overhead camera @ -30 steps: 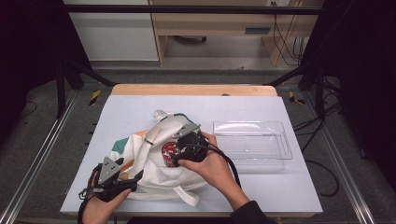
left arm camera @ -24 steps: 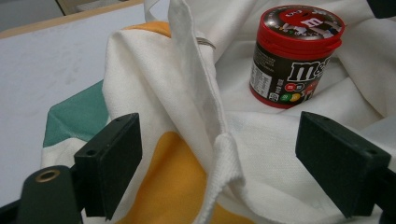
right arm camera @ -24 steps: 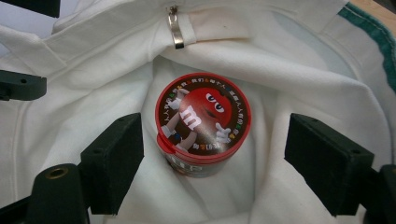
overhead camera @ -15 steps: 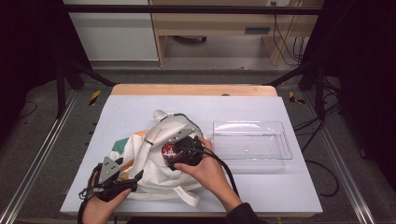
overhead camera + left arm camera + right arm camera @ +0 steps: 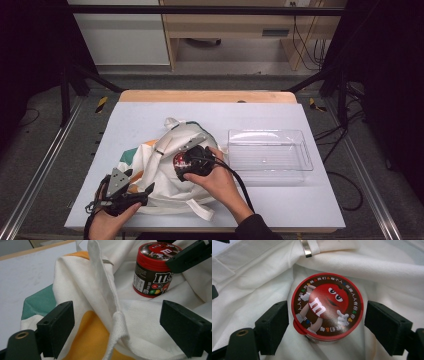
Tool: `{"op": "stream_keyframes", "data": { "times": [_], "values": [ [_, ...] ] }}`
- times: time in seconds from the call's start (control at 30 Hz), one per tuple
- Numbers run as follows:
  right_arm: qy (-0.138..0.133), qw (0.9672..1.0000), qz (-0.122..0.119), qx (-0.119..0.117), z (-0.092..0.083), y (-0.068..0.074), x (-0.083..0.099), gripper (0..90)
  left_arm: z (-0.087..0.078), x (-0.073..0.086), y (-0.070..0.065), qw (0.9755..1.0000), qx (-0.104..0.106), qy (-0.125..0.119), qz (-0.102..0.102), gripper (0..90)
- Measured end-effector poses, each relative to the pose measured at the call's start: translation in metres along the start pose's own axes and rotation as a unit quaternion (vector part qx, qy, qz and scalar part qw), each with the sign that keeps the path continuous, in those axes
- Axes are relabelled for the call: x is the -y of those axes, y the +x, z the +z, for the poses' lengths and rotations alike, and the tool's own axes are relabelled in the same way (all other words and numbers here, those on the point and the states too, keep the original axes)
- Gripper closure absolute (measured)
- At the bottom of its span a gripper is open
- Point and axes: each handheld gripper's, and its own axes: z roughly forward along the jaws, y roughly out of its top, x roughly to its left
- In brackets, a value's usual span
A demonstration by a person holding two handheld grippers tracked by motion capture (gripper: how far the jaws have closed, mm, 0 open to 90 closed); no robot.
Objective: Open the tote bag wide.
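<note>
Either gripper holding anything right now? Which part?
Nothing held. Right gripper open, jaws straddling the candy can lid without touching; left gripper open around the bag fold.

**One camera overhead, two close over the bag**

The high view looks forward and down across the pale blue table [image 5: 260,120] from the person's side. The left gripper view sits low and close, facing the red-lidded brown candy tub [image 5: 153,270] sideways across the white canvas bag [image 5: 100,302]. The right gripper view looks straight down on the tub's lid.

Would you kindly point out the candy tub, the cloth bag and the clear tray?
candy tub [image 5: 327,306], right gripper view, on its round lid.
cloth bag [image 5: 82,285], left gripper view, on a white fold.
clear tray [image 5: 305,150], high view, on its right rim.
</note>
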Motion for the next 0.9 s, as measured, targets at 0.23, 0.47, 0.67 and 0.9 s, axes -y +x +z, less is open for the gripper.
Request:
{"op": "stream_keyframes", "data": {
  "times": [0.23, 0.47, 0.67, 0.9],
  "values": [
    [0.007, 1.0, 0.003, -0.005, 0.01, -0.001, 0.0, 19.9, 0.001, 0.0, -0.001, 1.0, 0.0, 0.001, 0.002, 12.0],
    [0.021, 0.9998, 0.004, -0.005, 0.02, -0.002, 0.002, 20.1, 0.001, 0.0, -0.001, 1.0, 0.001, 0.002, 0.001, 10.6],
    [0.023, 0.9997, 0.004, -0.003, 0.024, -0.001, 0.001, 20.9, 0.002, 0.0, -0.001, 1.0, 0.001, 0.002, 0.001, 10.4],
    [0.024, 0.9997, -0.004, 0.0, 0.024, 0.0, 0.0, 25.6, 0.002, 0.0, -0.001, 1.0, 0.001, 0.002, 0.001, 10.3]
  ]
}}
